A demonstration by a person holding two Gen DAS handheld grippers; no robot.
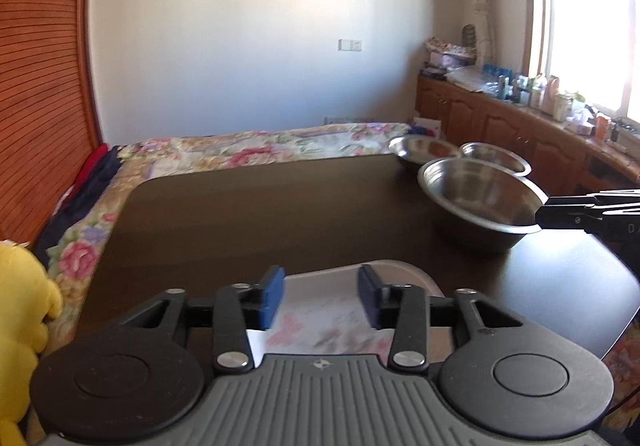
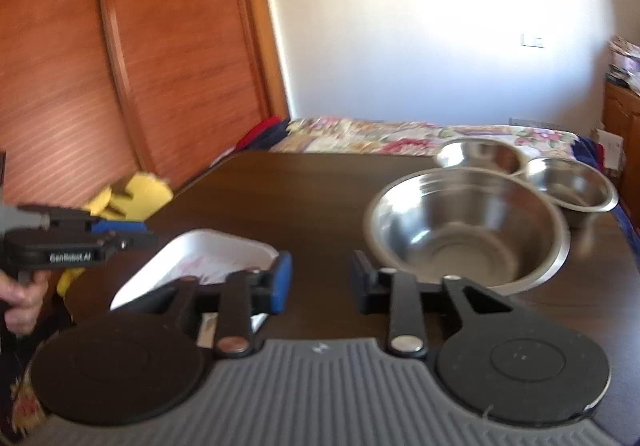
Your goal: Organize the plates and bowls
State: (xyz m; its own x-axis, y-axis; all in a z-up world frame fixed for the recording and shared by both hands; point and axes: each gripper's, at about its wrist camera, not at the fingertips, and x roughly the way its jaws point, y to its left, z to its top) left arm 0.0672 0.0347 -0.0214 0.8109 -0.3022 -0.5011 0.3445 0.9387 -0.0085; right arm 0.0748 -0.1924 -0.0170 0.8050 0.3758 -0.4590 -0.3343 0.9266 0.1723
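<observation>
Near the table's (image 1: 240, 213) right edge, your large steel bowl (image 2: 466, 230) sits before two smaller bowls (image 2: 570, 183); the white plate (image 2: 208, 258) lies nearer you. Both grippers, left (image 1: 321, 296) and right (image 2: 320, 280), hover with jaws apart, holding nothing; bare tabletop stretches left.

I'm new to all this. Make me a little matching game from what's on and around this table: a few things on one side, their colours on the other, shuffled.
Things:
1. large bowl
2. square plate
3. plush toy
4. table

Colours:
A. yellow
B. dark brown
C. shiny silver metal
D. white with a pink print

Pairs: 1-C, 2-D, 3-A, 4-B
</observation>
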